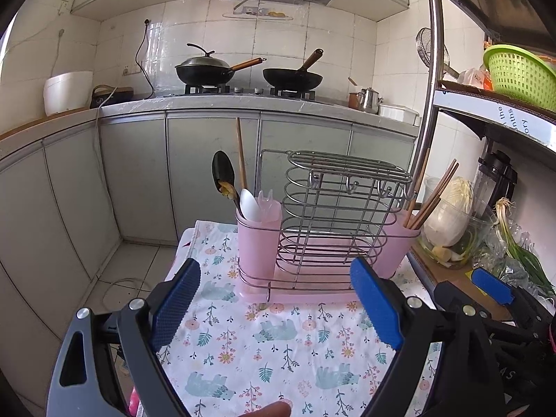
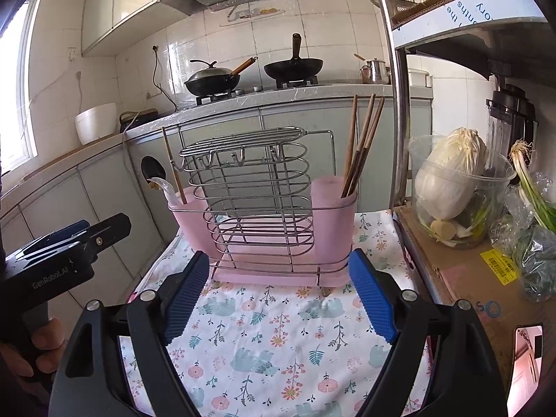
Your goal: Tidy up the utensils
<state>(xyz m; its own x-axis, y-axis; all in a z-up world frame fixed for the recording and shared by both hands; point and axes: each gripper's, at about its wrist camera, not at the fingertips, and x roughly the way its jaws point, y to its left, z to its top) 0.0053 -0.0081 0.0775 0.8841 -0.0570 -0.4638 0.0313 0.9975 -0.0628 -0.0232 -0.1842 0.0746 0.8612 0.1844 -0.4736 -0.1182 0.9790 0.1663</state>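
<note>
Both grippers, left [image 1: 274, 300] and right [image 2: 278, 293], are being held spread and empty before the rack [image 1: 333, 222]; stray chopstick [image 1: 241, 154] is best being pinched low.

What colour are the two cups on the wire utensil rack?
Pink cups, clearest in the right wrist view.
</note>
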